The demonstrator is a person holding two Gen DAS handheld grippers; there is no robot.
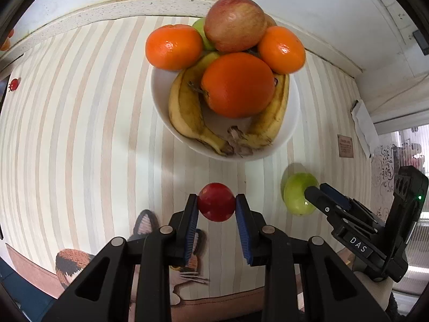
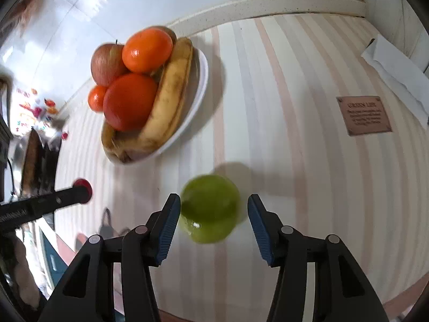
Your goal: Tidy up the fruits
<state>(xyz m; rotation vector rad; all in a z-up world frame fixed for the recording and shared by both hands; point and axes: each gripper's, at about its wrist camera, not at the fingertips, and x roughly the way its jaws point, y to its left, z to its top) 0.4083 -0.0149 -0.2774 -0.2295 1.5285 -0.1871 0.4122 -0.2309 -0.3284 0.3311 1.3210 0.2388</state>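
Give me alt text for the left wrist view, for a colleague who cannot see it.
The left gripper is shut on a small red fruit above a striped table. Beyond it a white bowl holds bananas, oranges and apples. To the right, the right gripper reaches a green apple on the table.

Glossy fruit, matt cloth

Oranges and the red fruit shine smooth; bananas look matt and speckled. The bowl is glazed white, the striped tablecloth matt, the gripper pads ribbed.
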